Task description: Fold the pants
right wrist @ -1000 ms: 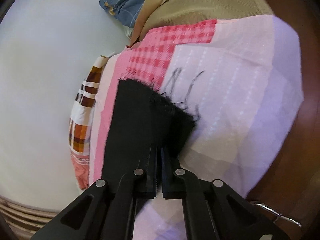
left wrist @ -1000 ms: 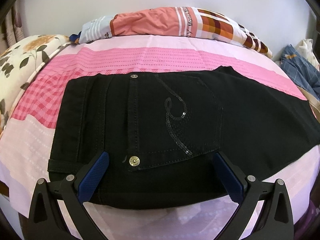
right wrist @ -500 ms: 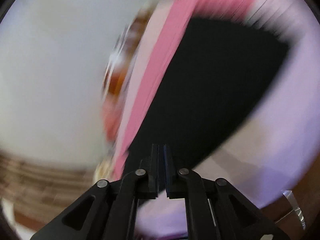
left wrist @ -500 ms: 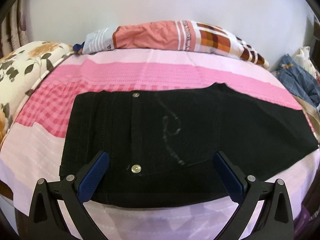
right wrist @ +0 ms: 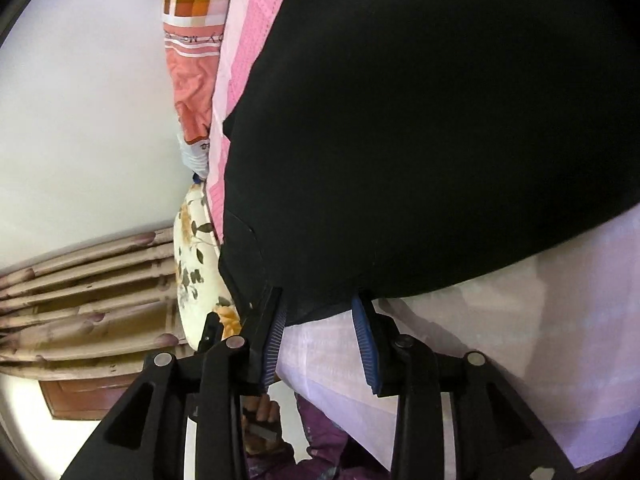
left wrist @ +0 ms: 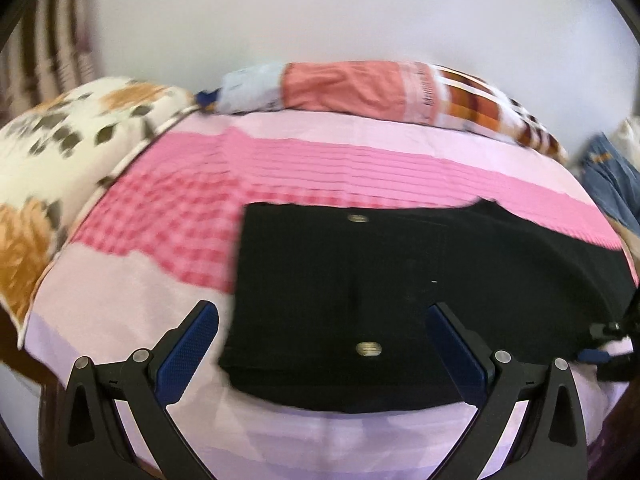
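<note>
The black denim pants (left wrist: 400, 300) lie flat on the bed's pink and lilac patchwork sheet (left wrist: 280, 168), folded over on themselves. Motion blur smears the left wrist view, so pocket stitching is lost; only two metal rivets (left wrist: 368, 349) read clearly. The left tongs (left wrist: 320, 344) hang above the near edge of the pants, blue pads spread wide and released, nothing between them. At that view's right rim a dark bit of the right tongs (left wrist: 608, 340) is cut off. In the right wrist view the right tongs (right wrist: 320, 320) are opening, with the pants' edge (right wrist: 400, 120) just between the pad tips, not pressed. Most of that view is featureless black cloth. A floral pillow (left wrist: 60, 168) and a patterned orange blanket roll (left wrist: 360, 88) sit behind.
</note>
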Action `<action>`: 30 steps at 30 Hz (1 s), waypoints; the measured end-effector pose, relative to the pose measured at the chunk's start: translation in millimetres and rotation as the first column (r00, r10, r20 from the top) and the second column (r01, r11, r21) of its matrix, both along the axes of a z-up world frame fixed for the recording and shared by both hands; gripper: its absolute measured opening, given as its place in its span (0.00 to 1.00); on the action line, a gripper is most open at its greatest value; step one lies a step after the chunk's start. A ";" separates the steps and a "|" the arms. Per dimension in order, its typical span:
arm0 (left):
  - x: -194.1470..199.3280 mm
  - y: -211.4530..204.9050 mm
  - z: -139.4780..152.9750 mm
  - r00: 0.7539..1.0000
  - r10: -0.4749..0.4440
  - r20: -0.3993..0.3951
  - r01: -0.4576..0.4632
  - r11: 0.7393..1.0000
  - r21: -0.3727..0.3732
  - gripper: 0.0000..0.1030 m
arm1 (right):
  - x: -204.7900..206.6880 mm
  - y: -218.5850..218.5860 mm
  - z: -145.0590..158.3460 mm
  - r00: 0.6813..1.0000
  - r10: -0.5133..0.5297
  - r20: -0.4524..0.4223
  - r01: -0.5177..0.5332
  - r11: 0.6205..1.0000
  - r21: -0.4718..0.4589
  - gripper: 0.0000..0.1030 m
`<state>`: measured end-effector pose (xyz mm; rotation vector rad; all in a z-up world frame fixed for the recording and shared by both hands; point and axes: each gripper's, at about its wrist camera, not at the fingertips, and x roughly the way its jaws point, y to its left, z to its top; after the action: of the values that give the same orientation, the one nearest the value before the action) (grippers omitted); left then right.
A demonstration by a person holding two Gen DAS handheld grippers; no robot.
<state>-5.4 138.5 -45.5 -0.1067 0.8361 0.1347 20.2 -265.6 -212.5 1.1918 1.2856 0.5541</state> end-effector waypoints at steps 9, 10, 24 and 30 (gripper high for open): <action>-24.1 102.1 -7.4 0.980 0.174 -0.094 -0.188 0.968 -0.166 1.00 | -3.6 9.4 15.9 0.993 0.029 0.116 -0.017 0.995 -0.103 0.07; -27.8 108.4 -9.9 0.980 0.167 -0.105 -0.186 0.960 -0.208 1.00 | -4.2 8.0 18.7 0.991 0.032 0.131 -0.018 0.994 -0.108 0.07; -10.7 65.1 -44.7 0.981 -0.041 -0.190 -0.022 0.947 -0.321 0.57 | -5.3 12.2 -4.4 0.998 0.011 0.056 -0.010 1.000 -0.019 0.08; -5.6 45.2 -31.2 0.985 -0.032 -0.170 0.003 0.985 -0.172 0.22 | -5.8 14.4 -4.6 0.998 0.015 0.053 -0.015 1.000 -0.017 0.08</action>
<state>-11.0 183.7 -76.6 -0.2520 1.0205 0.0556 14.5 -251.3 -217.1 1.1475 1.2526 0.5816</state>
